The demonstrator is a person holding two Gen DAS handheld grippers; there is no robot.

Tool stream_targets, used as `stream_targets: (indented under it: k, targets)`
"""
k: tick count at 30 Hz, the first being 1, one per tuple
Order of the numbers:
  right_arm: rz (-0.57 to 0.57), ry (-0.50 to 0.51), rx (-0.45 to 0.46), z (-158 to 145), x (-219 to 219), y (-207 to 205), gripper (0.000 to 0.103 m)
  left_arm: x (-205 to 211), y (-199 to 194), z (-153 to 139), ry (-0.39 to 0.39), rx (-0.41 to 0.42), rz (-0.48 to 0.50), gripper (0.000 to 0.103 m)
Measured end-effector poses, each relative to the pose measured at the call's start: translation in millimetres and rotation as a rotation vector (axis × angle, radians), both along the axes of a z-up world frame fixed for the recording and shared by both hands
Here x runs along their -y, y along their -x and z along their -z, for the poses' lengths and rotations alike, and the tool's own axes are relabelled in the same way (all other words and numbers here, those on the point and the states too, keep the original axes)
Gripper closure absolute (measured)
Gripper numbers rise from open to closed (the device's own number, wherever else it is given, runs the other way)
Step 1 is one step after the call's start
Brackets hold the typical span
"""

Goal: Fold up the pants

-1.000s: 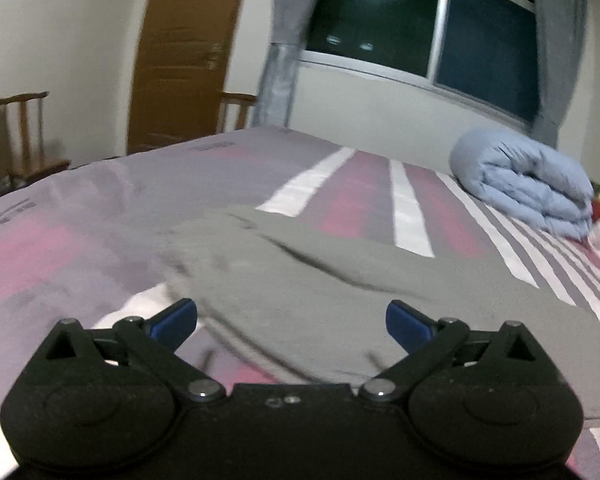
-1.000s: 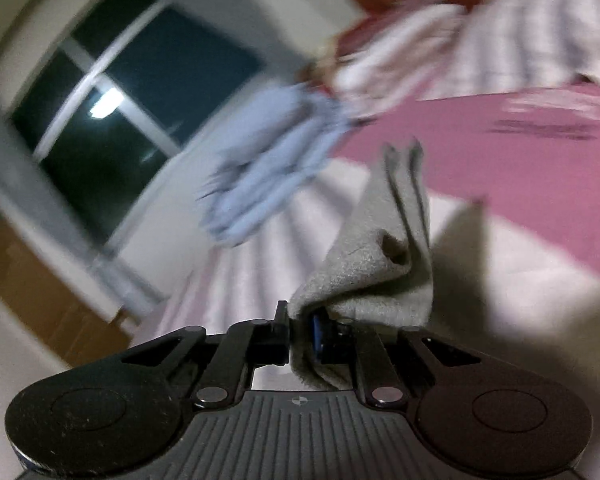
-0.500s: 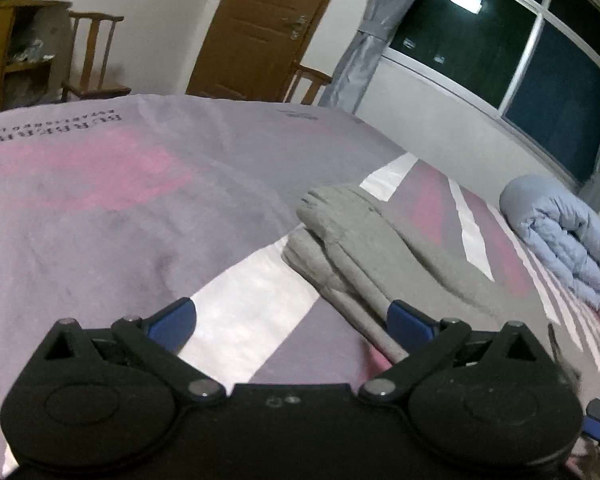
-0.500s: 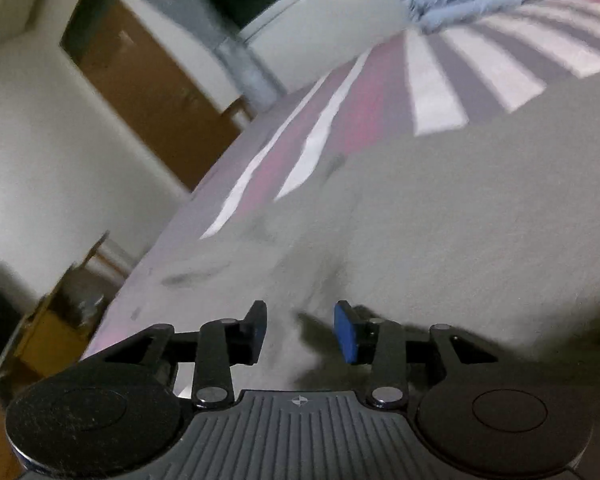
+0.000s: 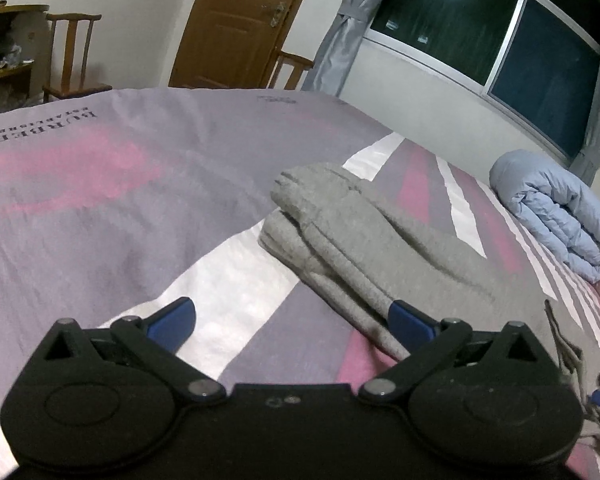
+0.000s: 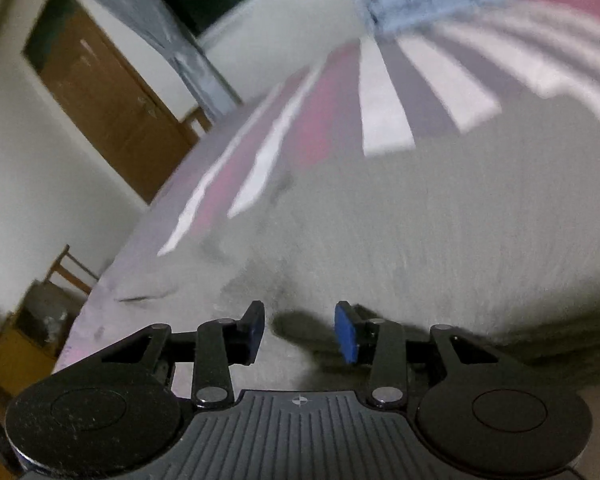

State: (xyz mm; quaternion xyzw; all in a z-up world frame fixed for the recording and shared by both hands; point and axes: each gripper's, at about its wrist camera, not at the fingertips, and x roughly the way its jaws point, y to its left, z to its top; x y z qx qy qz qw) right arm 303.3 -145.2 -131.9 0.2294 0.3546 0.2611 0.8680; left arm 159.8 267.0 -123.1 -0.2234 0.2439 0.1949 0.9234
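My left tongs (image 5: 290, 318) spread wide, nothing between pads. My right tongs (image 6: 300, 330) part-open, released, empty, low over grey cloth. Grey sweatpants (image 5: 364, 248) lie on bed (image 5: 100, 208), ahead-right of left tongs, legs doubled in thick ridged roll. Fleece-like knit, cuffs stacked at far end. I judge them soft, limp, light, not slippery; layers likely slide apart. Best pinch: through all layers at folded edge near right pad.
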Motion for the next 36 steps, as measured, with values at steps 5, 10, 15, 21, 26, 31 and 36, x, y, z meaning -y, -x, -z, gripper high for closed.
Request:
stream_targets:
  k: [5, 10, 15, 21, 26, 31, 36]
  targets:
    - [0.089, 0.012, 0.054, 3.5, 39.1, 34.9, 0.063, 0.5, -1.0, 1.1, -0.002, -0.012, -0.002, 0.006]
    - [0.302, 0.049, 0.02, 7.2, 111.9, 47.8, 0.063, 3.2, -4.5, 1.6, -0.012, -0.027, -0.009, 0.006]
    - [0.354, -0.059, -0.026, 7.0, 152.9, 36.6, 0.063, 6.0, -6.1, 0.4, -0.02, -0.031, -0.012, 0.006]
    - [0.313, 0.031, -0.082, 5.0, 138.6, -0.8, 0.06, 10.0, -8.6, 0.5, -0.029, -0.044, -0.019, 0.006]
    - [0.334, 0.036, -0.019, -17.3, 135.1, -54.4, 0.052, 10.9, -12.1, 0.6, -0.035, -0.058, -0.018, 0.006]
    - [0.261, 0.122, -0.104, -2.6, 123.8, -68.3, 0.038, 10.1, -17.5, -1.8, 0.005, -0.039, -0.028, 0.006]
    - [0.247, 0.105, 0.094, -2.1, 140.0, 19.4, 0.031, -3.3, -27.7, -4.8, 0.16, 0.052, 0.038, 0.014]
